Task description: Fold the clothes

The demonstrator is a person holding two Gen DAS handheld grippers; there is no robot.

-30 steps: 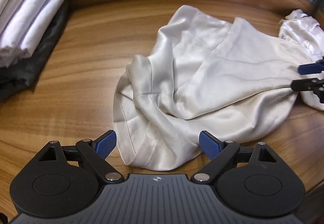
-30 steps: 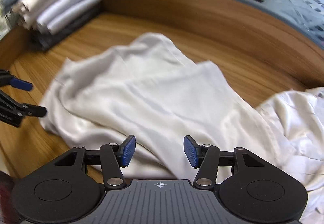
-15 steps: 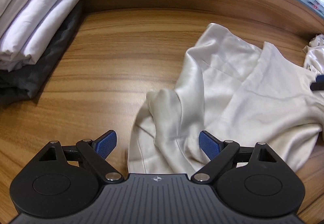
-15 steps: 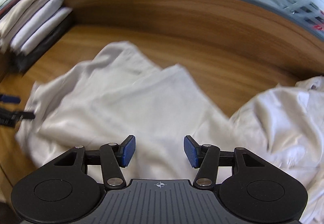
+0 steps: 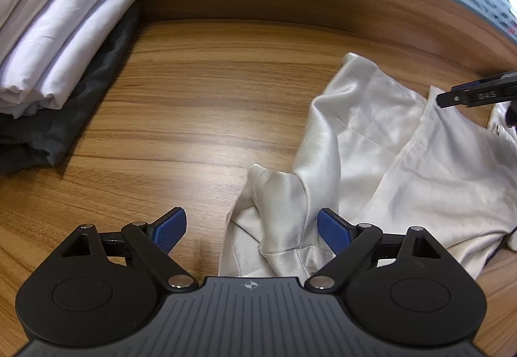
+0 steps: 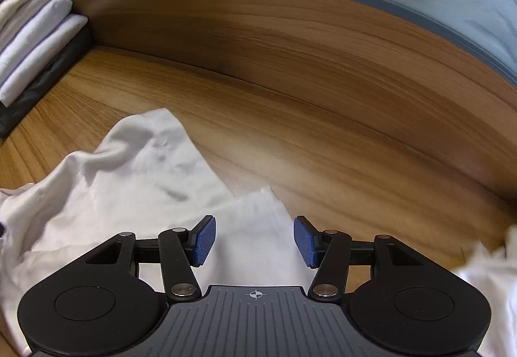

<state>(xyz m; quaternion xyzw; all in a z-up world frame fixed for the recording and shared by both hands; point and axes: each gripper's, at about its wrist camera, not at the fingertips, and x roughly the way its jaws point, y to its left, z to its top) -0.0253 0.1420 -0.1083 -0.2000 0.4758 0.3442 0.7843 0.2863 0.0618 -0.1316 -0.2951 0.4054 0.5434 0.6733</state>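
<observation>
Left tool (image 5: 251,229), black with blue ribbed pads, stands with its jaws wide apart, pointing steeply down at the wooden tabletop (image 5: 210,105) in the left wrist view. Between the pads rises a puckered fold of the crumpled cream satin garment (image 5: 381,156), though neither pad presses on it; the left pad hangs over bare wood and the right pad sits just beside the cloth. From that fold the garment spreads away to the right, lying loose and creased on the tabletop, with a seam running across its upper layer. At the far left sits a stack of folded white and pale lilac cloths (image 5: 55,43) on top of a folded dark grey garment (image 5: 80,111), well apart from the satin one. At the right edge, one black finger of the right tool (image 5: 478,94) reaches in above the garment's far corner

Seen from the right wrist view, the right tool (image 6: 254,240) also has its jaws apart, gripping nothing. It is tipped down over the same cream garment (image 6: 129,182), which looks whiter and blurred here; a pointed corner of the cloth lies between and just beyond the pads. Another bunched pale cloth (image 6: 494,269) shows at the right edge, blurred. Bare wood runs ahead to a raised wooden back edge (image 6: 290,43), and the folded stack (image 6: 35,43) sits at the far left
</observation>
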